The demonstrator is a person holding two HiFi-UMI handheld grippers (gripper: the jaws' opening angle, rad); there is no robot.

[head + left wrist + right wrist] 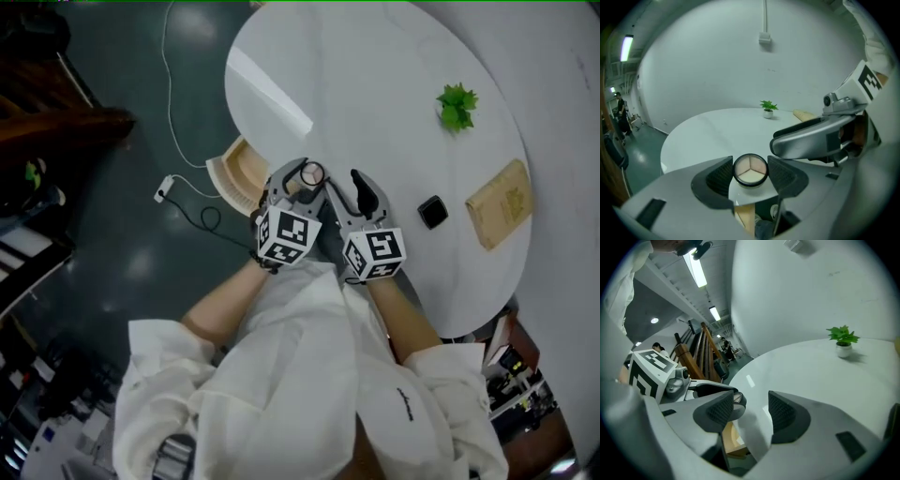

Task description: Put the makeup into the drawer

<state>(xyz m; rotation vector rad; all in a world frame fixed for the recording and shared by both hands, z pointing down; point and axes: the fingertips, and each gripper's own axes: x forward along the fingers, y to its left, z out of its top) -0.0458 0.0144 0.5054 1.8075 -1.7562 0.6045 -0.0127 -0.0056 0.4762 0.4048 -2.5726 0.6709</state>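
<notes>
A round makeup compact (750, 169) with three pale shades sits between the pads of my left gripper (750, 177), which is shut on it. In the head view the compact (311, 173) is over the near left edge of the round white table (375, 84), just right of the open wooden drawer (239, 173). My right gripper (361, 190) is right beside the left one, its jaws apart with nothing between them (750, 411). The right gripper view shows the left gripper's jaw and the compact (737, 401) at its left, and the drawer (733, 441) below.
On the table stand a small green plant (457, 105), a small black object (432, 212) and a flat tan box (500, 203). A white cable (173, 94) lies on the dark floor at the left. Dark wooden furniture (56, 122) stands at the far left.
</notes>
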